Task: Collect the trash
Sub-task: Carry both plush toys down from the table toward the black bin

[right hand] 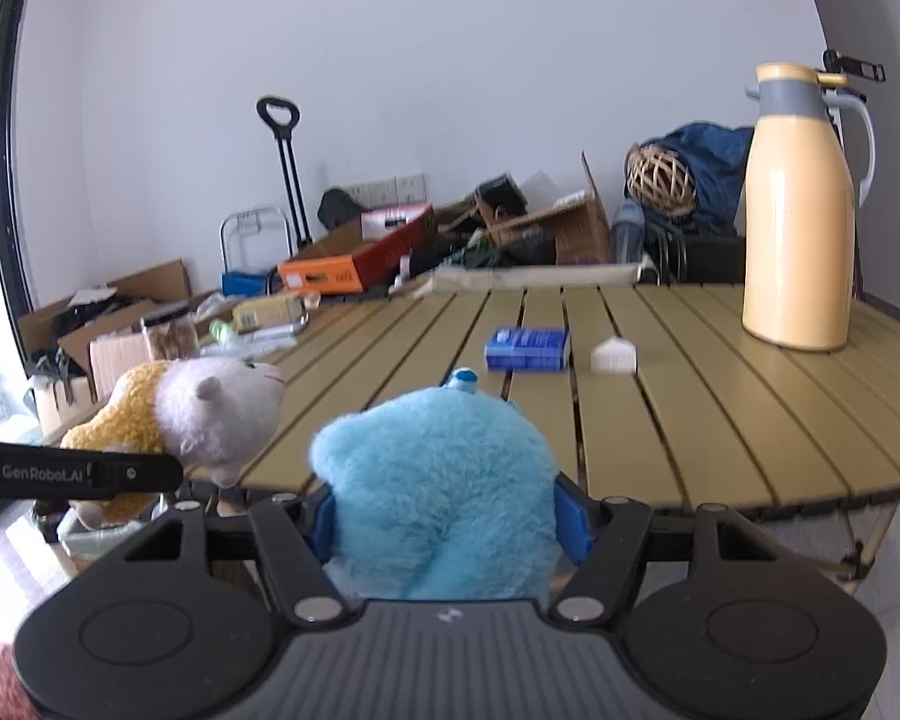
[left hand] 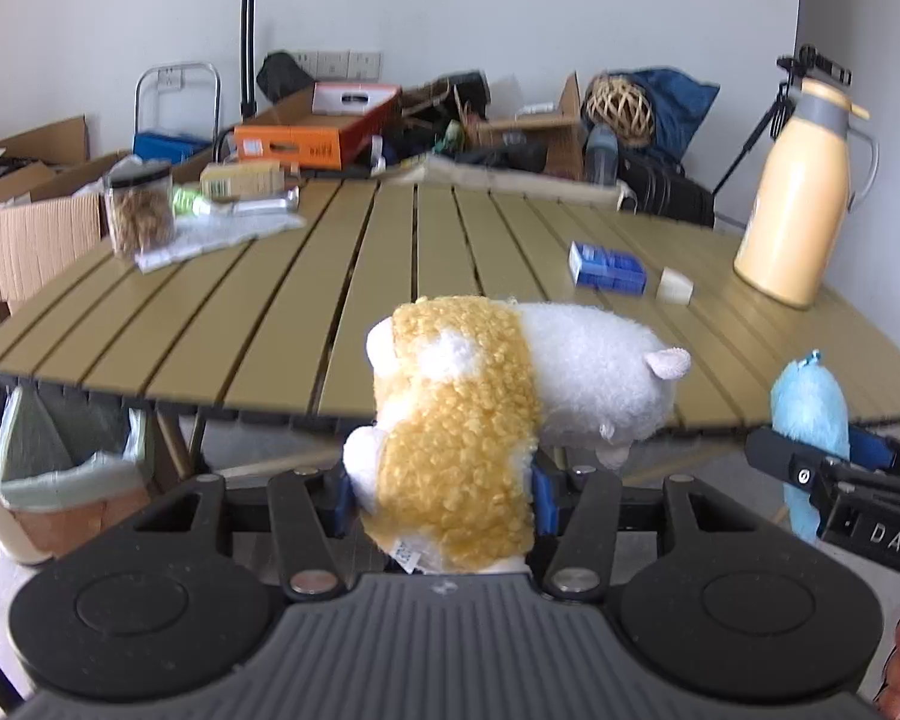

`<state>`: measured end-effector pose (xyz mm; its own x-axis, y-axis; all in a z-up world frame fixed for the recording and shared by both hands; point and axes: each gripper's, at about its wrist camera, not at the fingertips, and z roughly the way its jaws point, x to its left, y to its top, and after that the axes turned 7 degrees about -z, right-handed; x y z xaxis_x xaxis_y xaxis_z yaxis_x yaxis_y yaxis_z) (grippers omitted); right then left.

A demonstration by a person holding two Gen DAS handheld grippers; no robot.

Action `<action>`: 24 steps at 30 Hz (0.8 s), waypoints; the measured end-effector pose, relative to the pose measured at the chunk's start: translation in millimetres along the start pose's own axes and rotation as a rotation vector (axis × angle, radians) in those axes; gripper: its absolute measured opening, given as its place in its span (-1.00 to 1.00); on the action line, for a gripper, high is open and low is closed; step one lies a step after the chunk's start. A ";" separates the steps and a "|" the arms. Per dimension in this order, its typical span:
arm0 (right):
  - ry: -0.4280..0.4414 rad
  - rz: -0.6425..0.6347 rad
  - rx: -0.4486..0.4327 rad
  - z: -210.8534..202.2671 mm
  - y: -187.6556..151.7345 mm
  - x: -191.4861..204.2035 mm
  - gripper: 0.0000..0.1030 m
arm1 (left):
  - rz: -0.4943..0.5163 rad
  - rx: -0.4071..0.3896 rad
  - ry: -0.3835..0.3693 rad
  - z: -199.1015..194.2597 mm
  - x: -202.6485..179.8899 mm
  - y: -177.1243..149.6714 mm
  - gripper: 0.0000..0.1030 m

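My left gripper [left hand: 441, 489] is shut on a yellow and white plush sheep [left hand: 468, 408], held in front of the near edge of the slatted table [left hand: 354, 276]. My right gripper [right hand: 447, 510] is shut on a fluffy light blue plush toy [right hand: 444, 480], also in front of the table's near edge. The sheep shows at the left of the right wrist view [right hand: 192, 414]. The blue toy shows at the right of the left wrist view [left hand: 807, 414]. On the table lie a blue packet [left hand: 606, 267] and a small white crumpled piece [left hand: 673, 285].
A tall yellow thermos jug [left hand: 801, 192] stands at the table's right. A jar [left hand: 138, 207], wrappers and a plastic sheet [left hand: 222, 234] lie at the far left. A lined bin [left hand: 60, 480] stands on the floor at the lower left. Boxes and clutter fill the back.
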<state>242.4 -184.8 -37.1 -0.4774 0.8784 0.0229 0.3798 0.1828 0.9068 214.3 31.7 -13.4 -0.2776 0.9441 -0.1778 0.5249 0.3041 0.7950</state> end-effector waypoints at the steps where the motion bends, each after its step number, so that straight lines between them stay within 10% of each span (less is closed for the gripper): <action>1: 0.000 0.000 0.011 -0.8 -4.5 1.4 0.29 | 0.000 0.012 0.002 0.9 2.3 -5.3 0.02; 24: 0.000 -0.008 0.335 23.2 -90.0 33.2 0.29 | 0.029 0.212 0.052 39.3 34.9 -100.6 0.02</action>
<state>210.8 -161.8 -127.7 -0.4817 0.8762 0.0165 0.6153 0.3248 0.7183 183.3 39.1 -122.3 -0.2985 0.9466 -0.1219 0.6892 0.3022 0.6586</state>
